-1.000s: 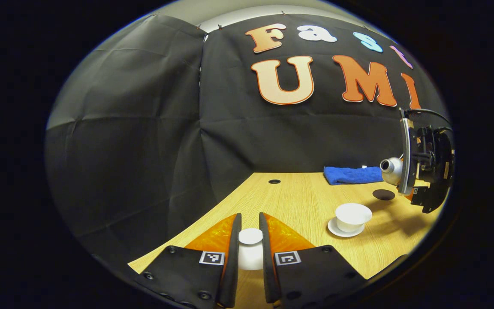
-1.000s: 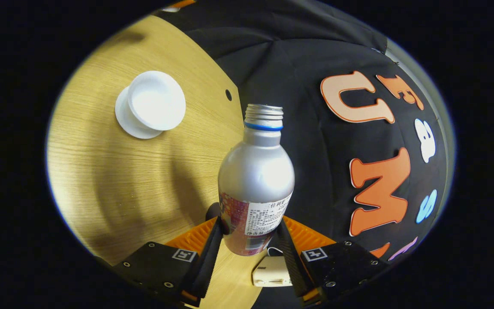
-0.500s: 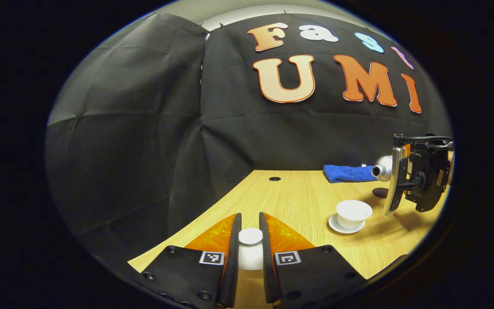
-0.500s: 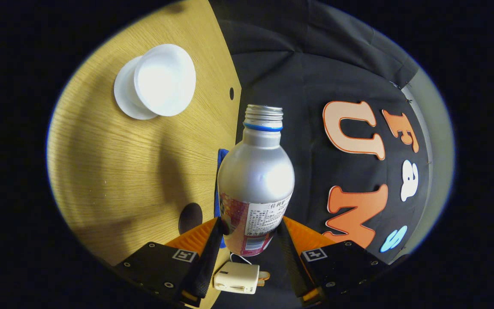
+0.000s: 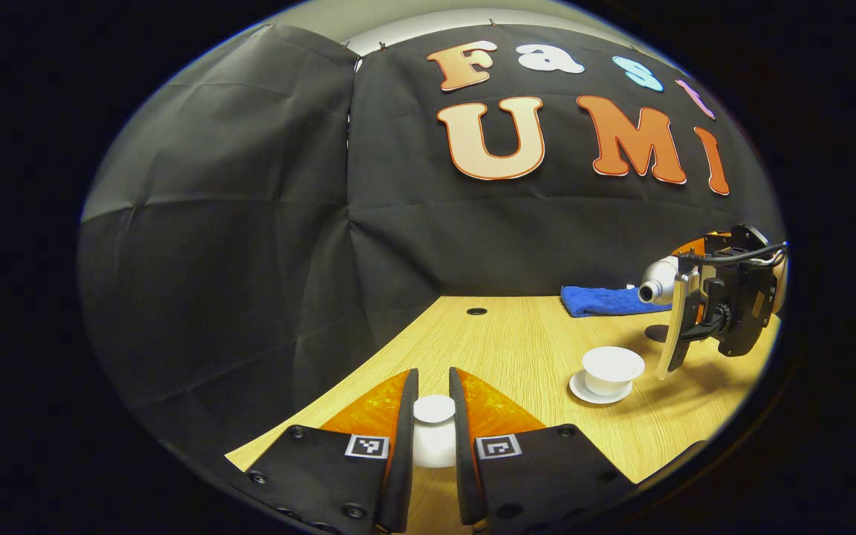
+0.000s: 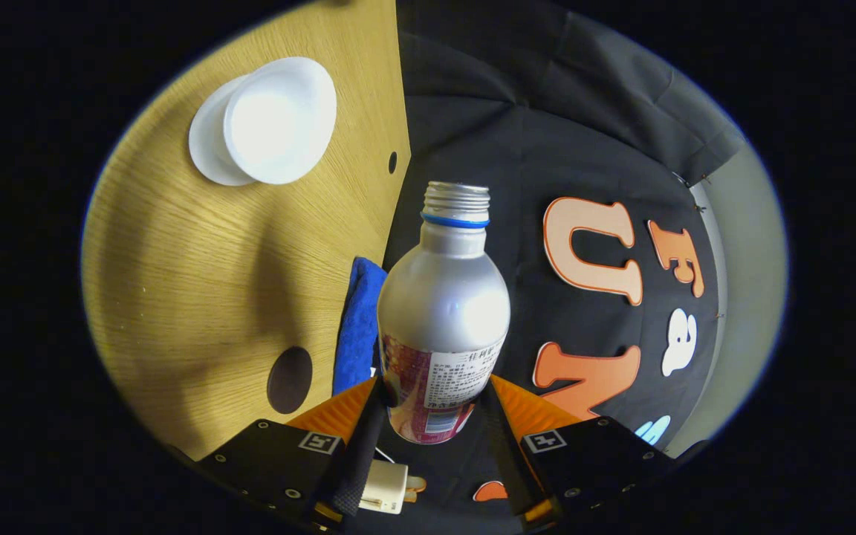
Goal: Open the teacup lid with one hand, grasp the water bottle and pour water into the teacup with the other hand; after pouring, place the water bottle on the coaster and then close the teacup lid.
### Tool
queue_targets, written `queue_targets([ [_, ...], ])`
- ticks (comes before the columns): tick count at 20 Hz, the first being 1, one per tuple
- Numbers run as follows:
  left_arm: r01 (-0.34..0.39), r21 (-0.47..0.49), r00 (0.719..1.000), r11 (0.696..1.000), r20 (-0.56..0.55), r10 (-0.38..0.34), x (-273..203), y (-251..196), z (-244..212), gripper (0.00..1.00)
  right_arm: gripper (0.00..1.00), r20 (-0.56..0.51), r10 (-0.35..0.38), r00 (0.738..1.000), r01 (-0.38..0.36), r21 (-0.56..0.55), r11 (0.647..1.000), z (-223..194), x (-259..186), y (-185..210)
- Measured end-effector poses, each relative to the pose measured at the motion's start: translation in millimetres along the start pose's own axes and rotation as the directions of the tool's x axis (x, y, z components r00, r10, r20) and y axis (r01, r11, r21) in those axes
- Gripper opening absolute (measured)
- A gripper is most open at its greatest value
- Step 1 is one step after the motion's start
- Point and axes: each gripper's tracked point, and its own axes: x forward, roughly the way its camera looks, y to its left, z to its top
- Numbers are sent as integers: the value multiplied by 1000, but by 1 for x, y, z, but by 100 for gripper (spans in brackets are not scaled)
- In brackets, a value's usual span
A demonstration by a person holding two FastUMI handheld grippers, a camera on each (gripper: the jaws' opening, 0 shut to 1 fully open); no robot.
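My left gripper is shut on the white teacup lid, held over the near left part of the wooden table. The open white teacup stands on its saucer to the right. Above and right of the cup, my right gripper holds the silver bottle tilted sideways, mouth towards the cup. In the right gripper view the capless bottle sits between the fingers of my right gripper, the teacup lies at upper left, and the dark round coaster is lower left.
A folded blue cloth lies at the back of the table beside the coaster. A small dark hole marks the tabletop near the wall. A white plug shows under the right gripper.
The right gripper with the bottle has swung lower and rolled, and the bottle's mouth has shifted a little left. The left gripper and the lid have stayed put.
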Motion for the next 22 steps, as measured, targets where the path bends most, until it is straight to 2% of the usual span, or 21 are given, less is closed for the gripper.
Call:
queue_targets([
  [1, 1, -1, 1000, 1000, -1, -1, 0, 0, -1, 29, 78, 5, -13, 1000, 13, -14, 1000, 0, 0, -2],
  [2, 1, -1, 1000, 1000, -2, -1, 0, 0, 0, 29, 74, 10, -26, 1000, 26, -32, 999, 2, 0, -5],
  [11, -2, -3, 1000, 1000, -18, 2, -1, 3, -6, 29, 74, 41, -119, 992, 124, -157, 980, 8, 1, -25],
  [22, 18, -8, 1000, 1000, -7, -18, -4, -3, -4, 29, 74, 73, -148, 986, 160, -209, 965, 15, -2, -31],
])
